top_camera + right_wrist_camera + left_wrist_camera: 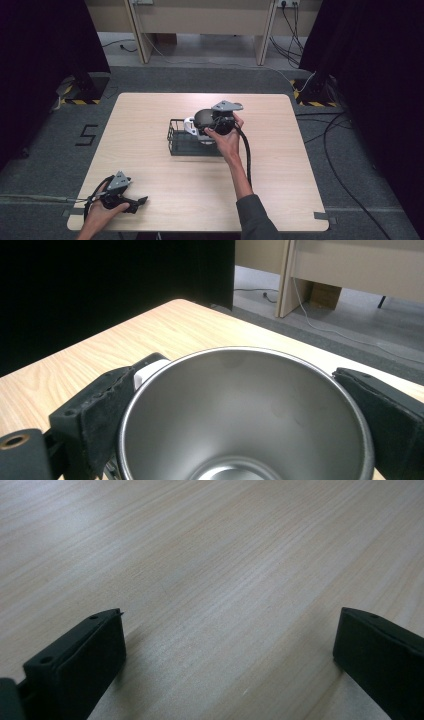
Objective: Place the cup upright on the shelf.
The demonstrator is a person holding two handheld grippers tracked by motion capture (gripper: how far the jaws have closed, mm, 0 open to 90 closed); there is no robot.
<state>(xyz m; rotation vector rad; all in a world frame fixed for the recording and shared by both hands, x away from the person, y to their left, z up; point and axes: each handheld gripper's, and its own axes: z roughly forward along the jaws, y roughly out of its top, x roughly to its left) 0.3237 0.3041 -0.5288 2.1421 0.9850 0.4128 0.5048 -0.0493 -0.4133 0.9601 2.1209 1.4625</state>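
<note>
A white mug with a steel inside is held in my right gripper, over the right half of a black wire basket at the table's middle. In the right gripper view the mug's open mouth faces the camera, and the right gripper has its black jaws pressed on either side of the rim. Whether the mug touches the basket I cannot tell. My left gripper lies low at the table's front left corner. It is open, and the left gripper has bare wood between its jaws.
The light wooden table has free surface to the left, right and front of the basket. A thick black cable trails from the right gripper along the forearm. Dark curtains stand at both sides, with desk legs and floor cables beyond the far edge.
</note>
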